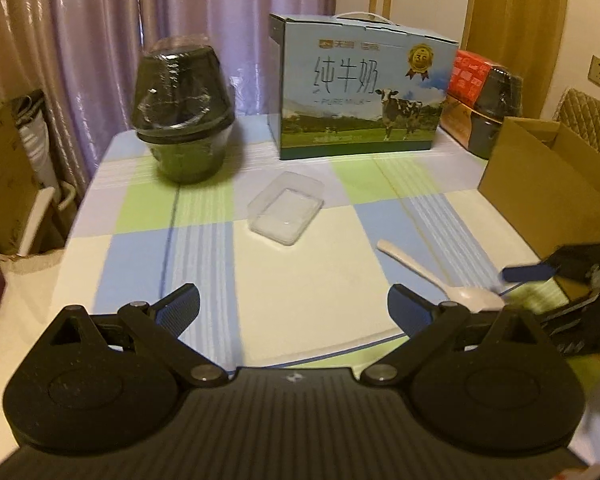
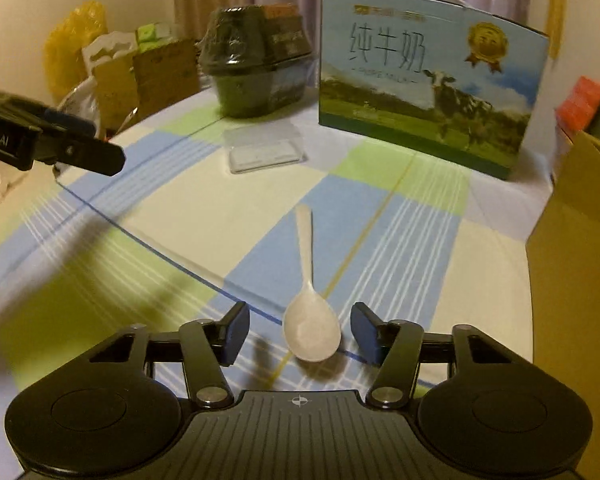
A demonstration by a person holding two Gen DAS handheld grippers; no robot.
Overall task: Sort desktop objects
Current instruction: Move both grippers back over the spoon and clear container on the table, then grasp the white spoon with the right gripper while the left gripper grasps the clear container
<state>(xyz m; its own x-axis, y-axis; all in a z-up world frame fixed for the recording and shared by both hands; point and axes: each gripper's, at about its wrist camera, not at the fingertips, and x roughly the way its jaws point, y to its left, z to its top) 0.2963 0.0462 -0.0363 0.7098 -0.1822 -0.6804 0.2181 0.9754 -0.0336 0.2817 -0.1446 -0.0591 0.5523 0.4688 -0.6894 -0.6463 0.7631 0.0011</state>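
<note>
A white plastic spoon (image 2: 310, 308) lies on the checked tablecloth (image 2: 380, 220), handle pointing away. My right gripper (image 2: 300, 334) sits low over the cloth with the spoon's bowl between its blue pads; a gap shows on each side, so it is open. The left wrist view shows the same spoon (image 1: 420, 270) at the right, with the right gripper (image 1: 524, 296) around its bowl end. My left gripper (image 1: 294, 310) hangs open above the cloth with nothing between its fingers. A clear plastic box (image 1: 286, 214) rests mid-table, also visible as the clear box (image 2: 264, 150) from the right.
A blue milk carton (image 1: 360, 88) stands at the back, with wrapped black bowls (image 1: 184, 116) to its left. An open cardboard box (image 1: 540, 176) occupies the right edge, with red and black packages behind it. Bags and boxes crowd the floor on the left.
</note>
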